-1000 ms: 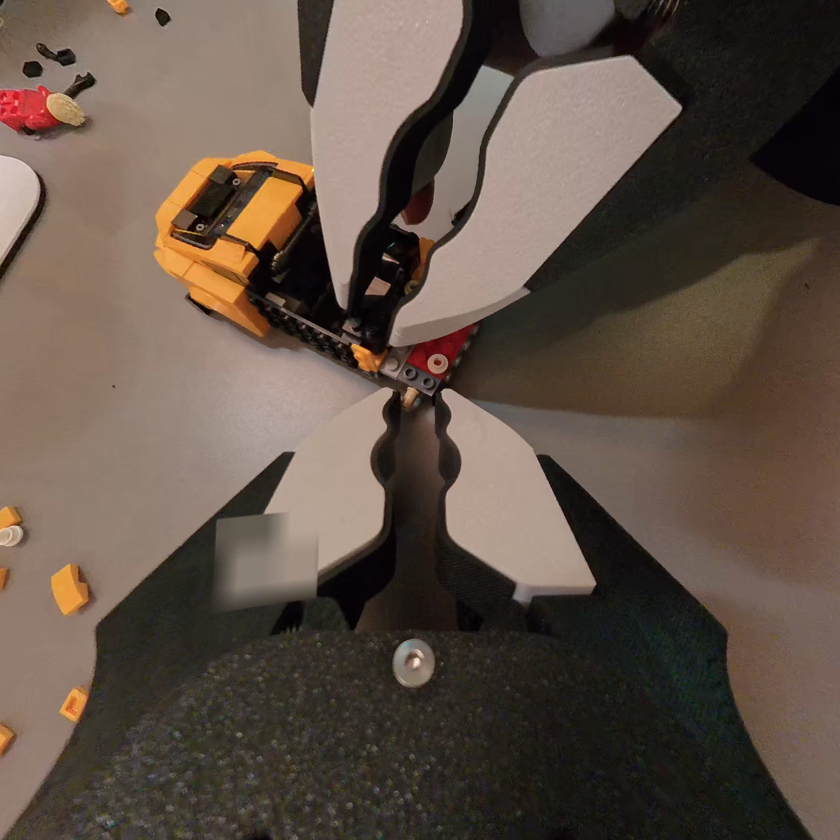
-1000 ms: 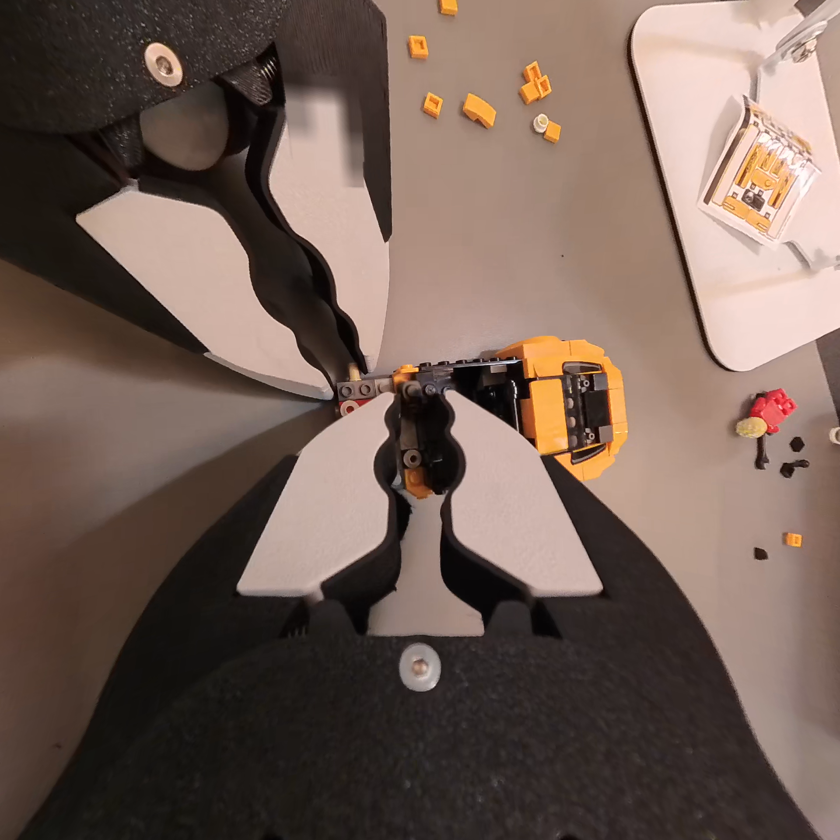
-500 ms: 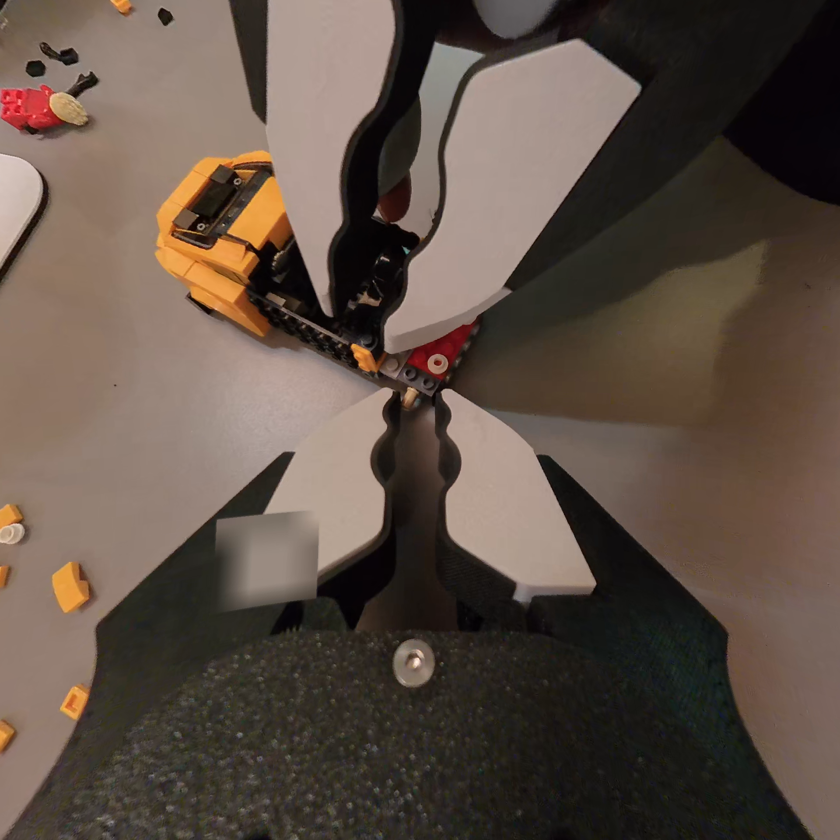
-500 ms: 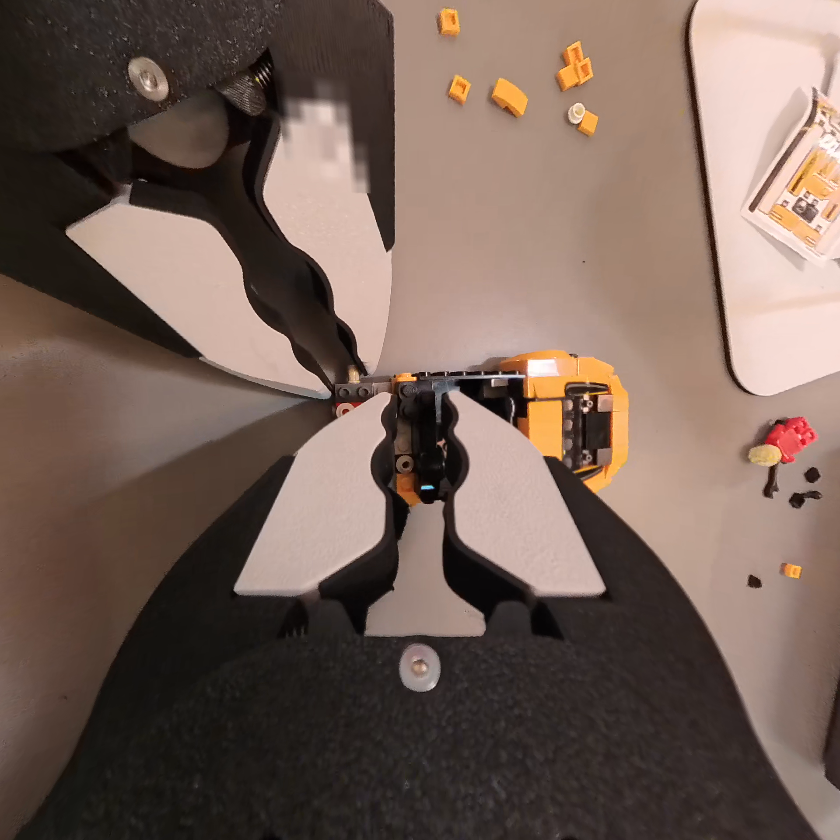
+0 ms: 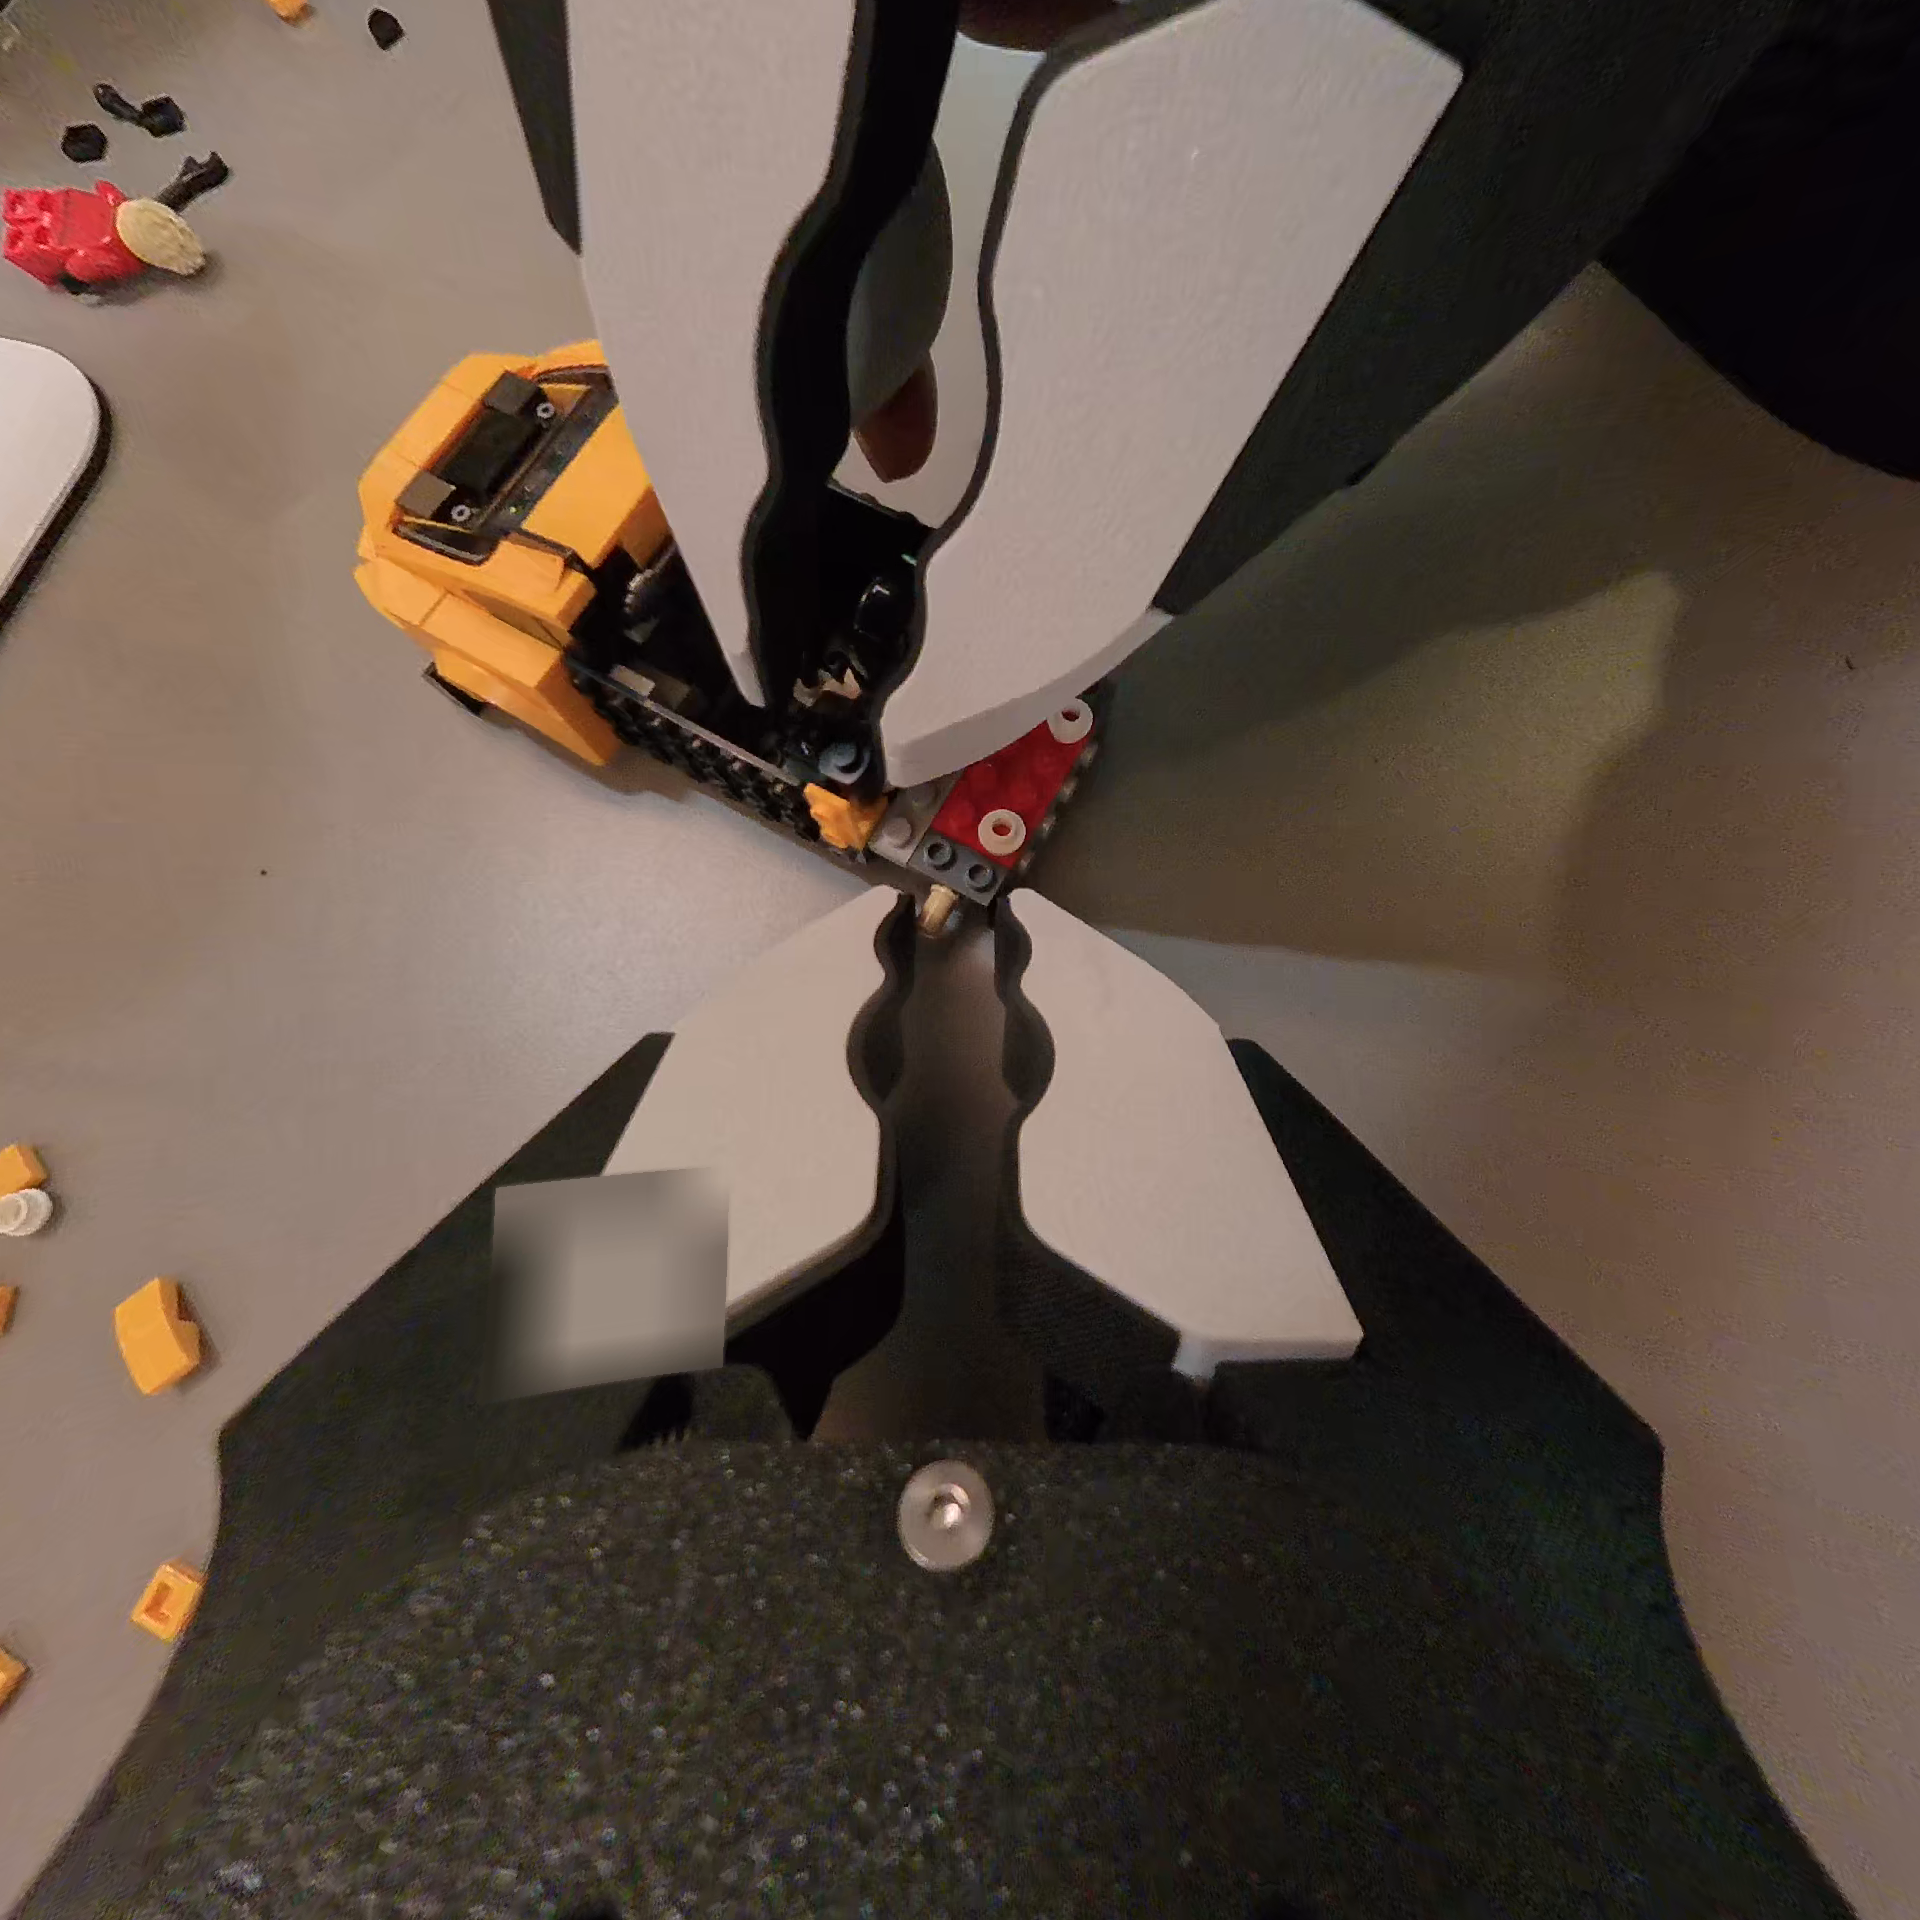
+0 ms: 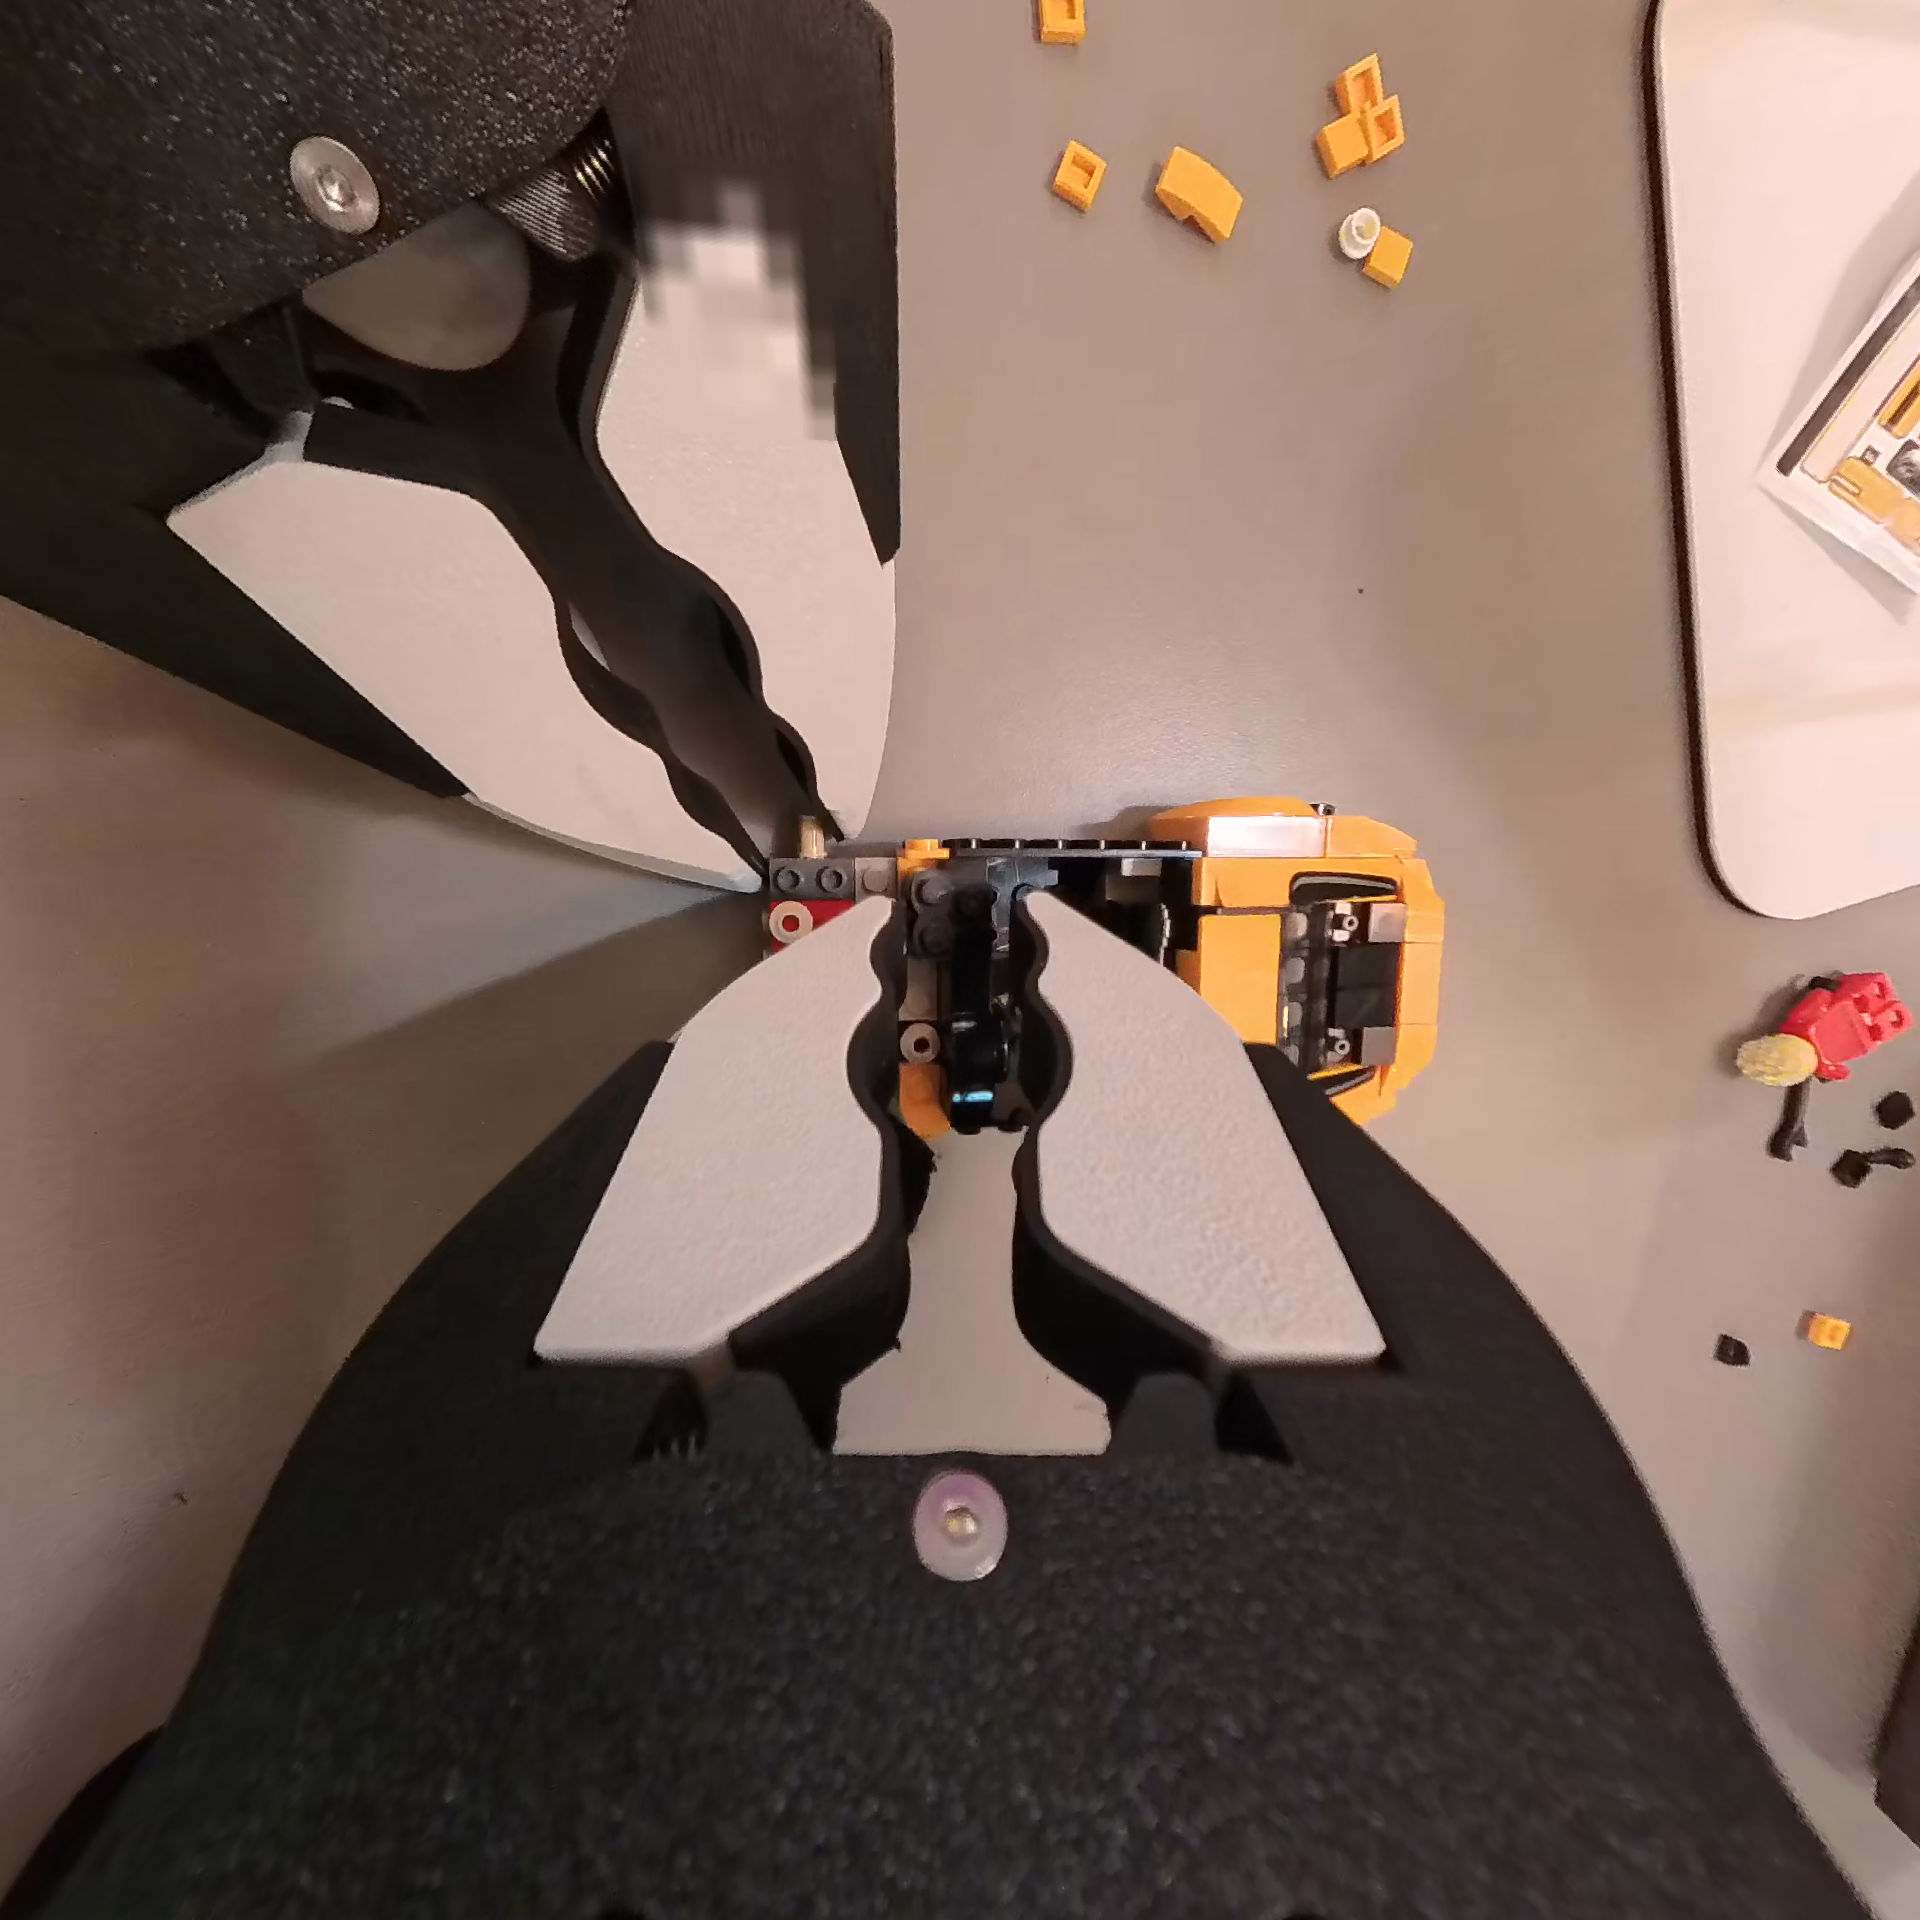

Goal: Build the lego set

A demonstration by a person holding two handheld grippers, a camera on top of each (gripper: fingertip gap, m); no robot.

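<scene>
Right gripper (image 6: 954, 909) has slid further over the brick car (image 5: 499, 540) since a second ago, and a black piece (image 6: 971, 1029) now shows between its fingers where grey and orange parts did.

Left wrist view, left to right:
- Loose orange bricks (image 5: 156, 1335) lie at 9 o'clock on the grey table (image 5: 312, 987).
- A red figure (image 5: 62, 234) with black bits is at 10 o'clock, and the white tray (image 5: 42, 447) edge sits just below it.
- The car lies at centre, with its orange cab at 10 o'clock and its bare chassis end pointing at the camera.
- Left gripper (image 5: 943, 904) is narrowly parted. Its tips hug the chassis end, either side of a tan peg (image 5: 935, 914).
- A red plate (image 5: 1013, 790) sits just beyond the tips.
- The right gripper comes in from 12 o'clock and covers the car's middle.

Right wrist view, left to right:
- The left gripper comes in from 10 o'clock and blocks the table behind it. Its tips meet the car's left end.
- Right gripper jaws stand a little apart astride the black piece. Orange and grey parts show in a gap on the piece's left side, so it is not pinched.
- More orange bricks lie at 1 o'clock.
- The tray with a booklet (image 6: 1860, 447) is at 2 o'clock.
- The red figure is at 3 o'clock.
</scene>
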